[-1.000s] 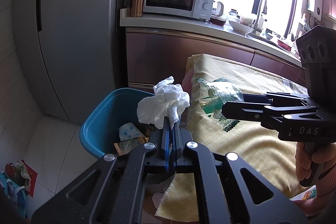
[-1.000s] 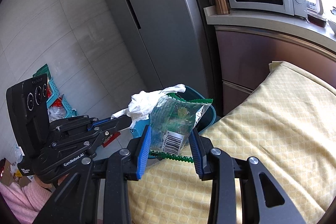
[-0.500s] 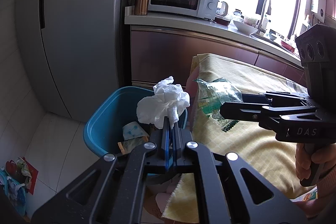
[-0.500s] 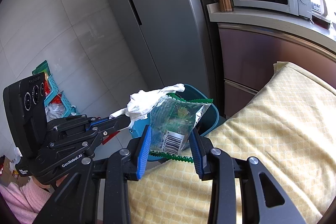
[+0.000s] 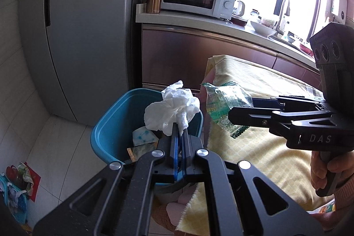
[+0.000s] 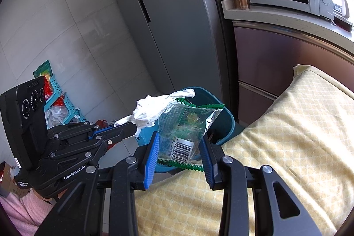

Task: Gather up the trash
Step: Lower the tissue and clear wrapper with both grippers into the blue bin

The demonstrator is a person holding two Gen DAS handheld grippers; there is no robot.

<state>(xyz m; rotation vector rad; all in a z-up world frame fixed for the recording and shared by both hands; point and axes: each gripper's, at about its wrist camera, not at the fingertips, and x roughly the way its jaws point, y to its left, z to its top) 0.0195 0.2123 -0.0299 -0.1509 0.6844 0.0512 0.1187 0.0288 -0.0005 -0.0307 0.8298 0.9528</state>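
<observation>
1. Blue bin (image 5: 115, 123) sits on the floor, just off the yellow tabletop's (image 6: 298, 125) corner.
2. Right gripper (image 6: 180, 147) is clamped on a green wrapper (image 6: 188, 125), near the bin.
3. Left gripper (image 5: 180, 125) is pinched tight on a tissue (image 5: 170, 107), above the bin.

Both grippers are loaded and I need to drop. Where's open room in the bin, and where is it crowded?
The blue bin has bare wall and floor on its fridge side. Its near corner holds a white-and-blue packet and a gold wrapper. The tissue hangs over the table-side rim; the green wrapper is beside it.
</observation>
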